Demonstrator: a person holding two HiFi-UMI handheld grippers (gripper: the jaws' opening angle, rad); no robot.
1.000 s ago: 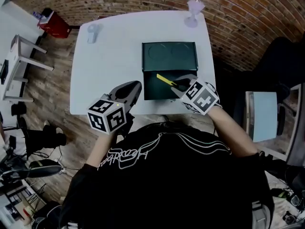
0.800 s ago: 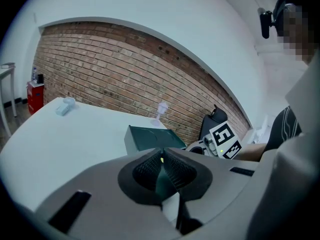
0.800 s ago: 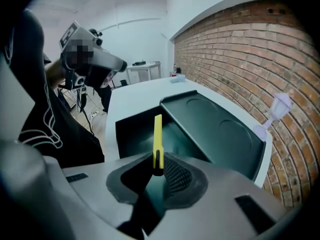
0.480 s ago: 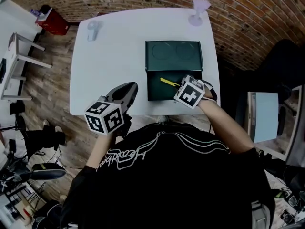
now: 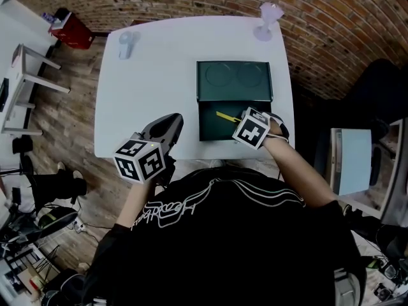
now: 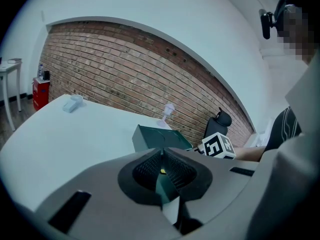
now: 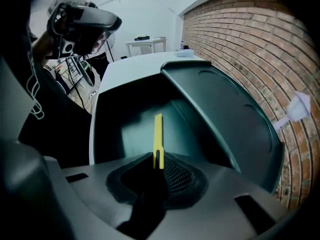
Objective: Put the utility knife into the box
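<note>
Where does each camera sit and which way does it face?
Head view: on the person's head, looking steeply down at the table, showing torso and forearms.
Left gripper view: on the left gripper, facing across the table toward the brick wall; its shut jaws show.
Right gripper view: on the right gripper, looking into the green box; jaws clamp the utility knife.
Shared: all three show the green box.

Even bright light, fisheye edges, dark vignette
</note>
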